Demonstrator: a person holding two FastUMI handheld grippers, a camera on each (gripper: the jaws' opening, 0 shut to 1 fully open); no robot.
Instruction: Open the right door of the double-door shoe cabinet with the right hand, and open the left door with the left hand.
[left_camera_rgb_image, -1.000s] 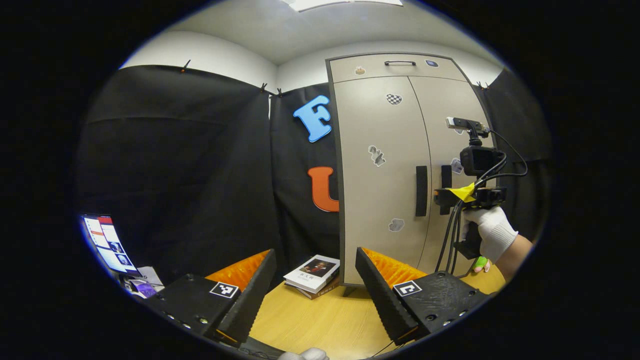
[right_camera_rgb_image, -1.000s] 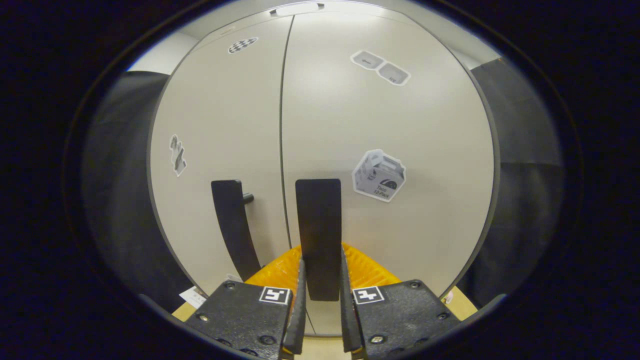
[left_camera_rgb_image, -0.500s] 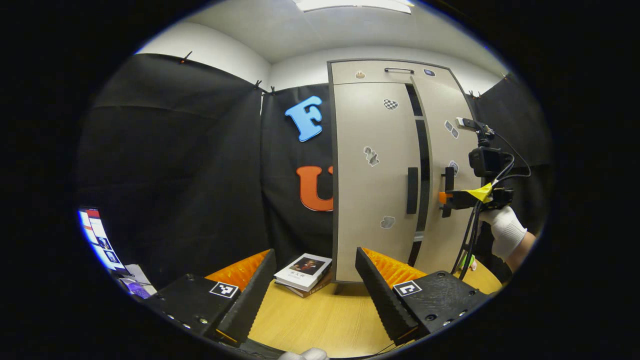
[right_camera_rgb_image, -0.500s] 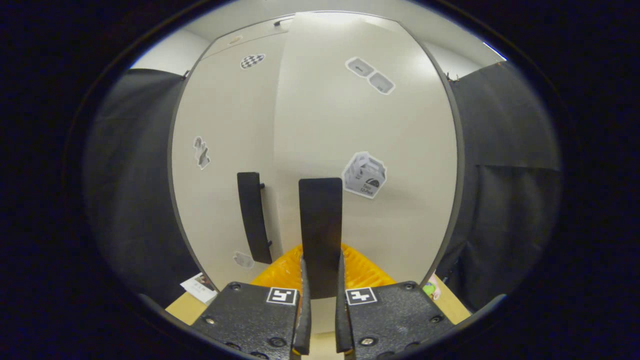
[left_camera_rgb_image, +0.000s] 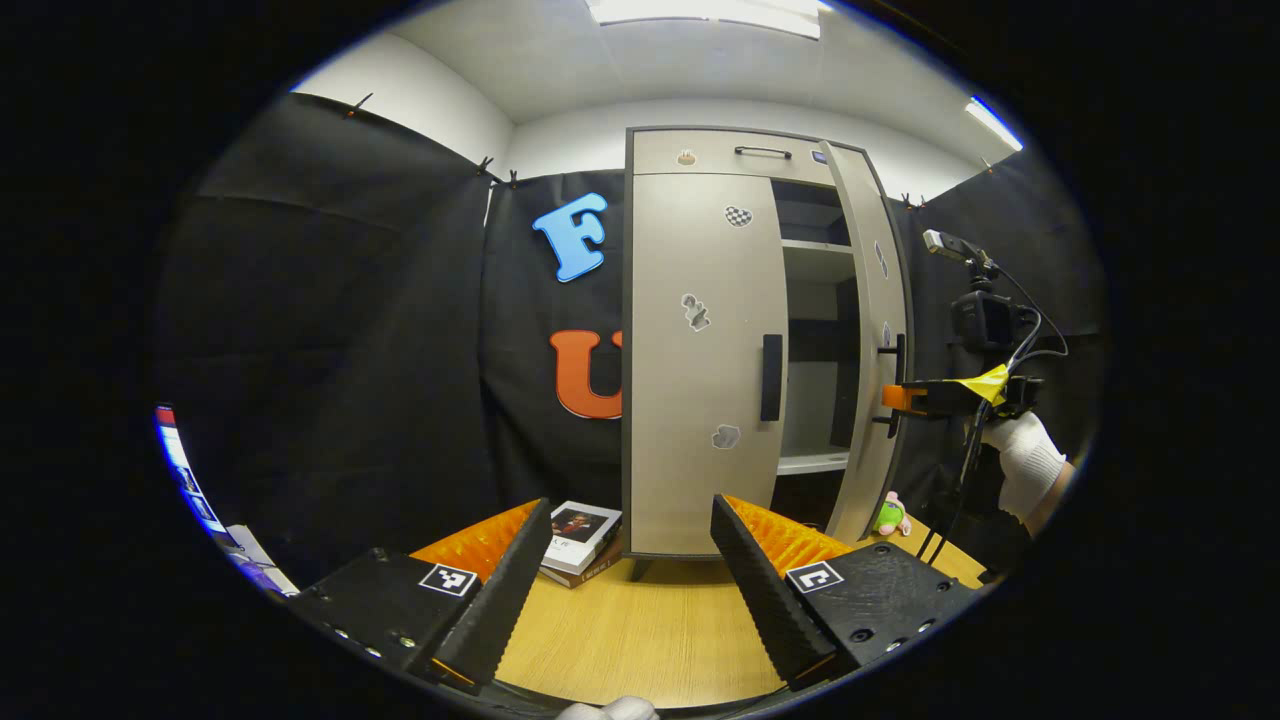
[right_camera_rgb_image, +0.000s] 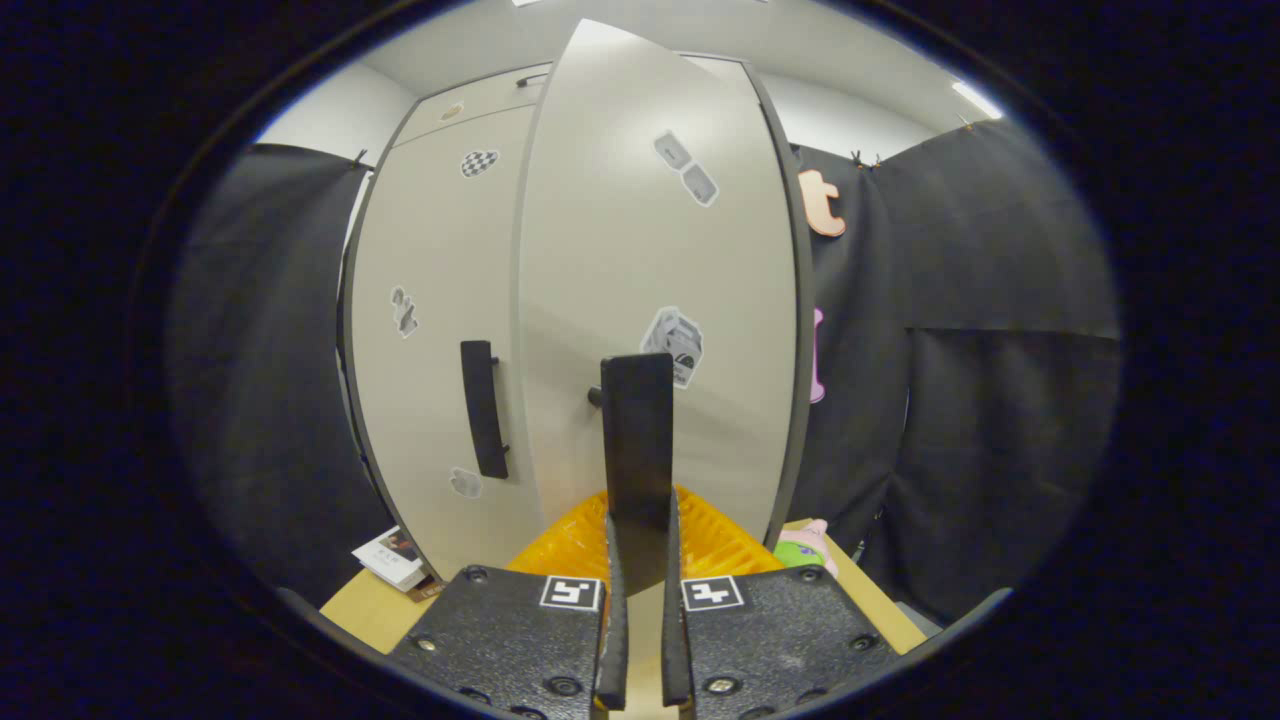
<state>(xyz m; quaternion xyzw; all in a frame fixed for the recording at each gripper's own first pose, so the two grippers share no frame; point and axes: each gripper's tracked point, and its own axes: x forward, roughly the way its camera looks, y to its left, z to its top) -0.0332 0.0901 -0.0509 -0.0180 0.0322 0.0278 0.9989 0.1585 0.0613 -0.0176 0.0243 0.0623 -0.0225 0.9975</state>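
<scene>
The right tool (right_camera_rgb_image: 637, 640) pinches the right door's handle (right_camera_rgb_image: 637, 460), which rises straight up between its two fingers. Just beyond, the right door (right_camera_rgb_image: 650, 300) is swung well out from the shoe cabinet (left_camera_rgb_image: 735, 150); past its edge, to this tool's left, the left door (right_camera_rgb_image: 440, 330) lies flush, its handle (right_camera_rgb_image: 483, 408) untouched. The left tool (left_camera_rgb_image: 625, 590) is spread and holds nothing, low over the wooden surface (left_camera_rgb_image: 640, 640). Ahead of it lie books (left_camera_rgb_image: 578, 530), then the cabinet, with bare shelves (left_camera_rgb_image: 815, 300) showing behind the open door. So the first half looks nearly done; reaching, gripping and pulling the left door is all still left.
</scene>
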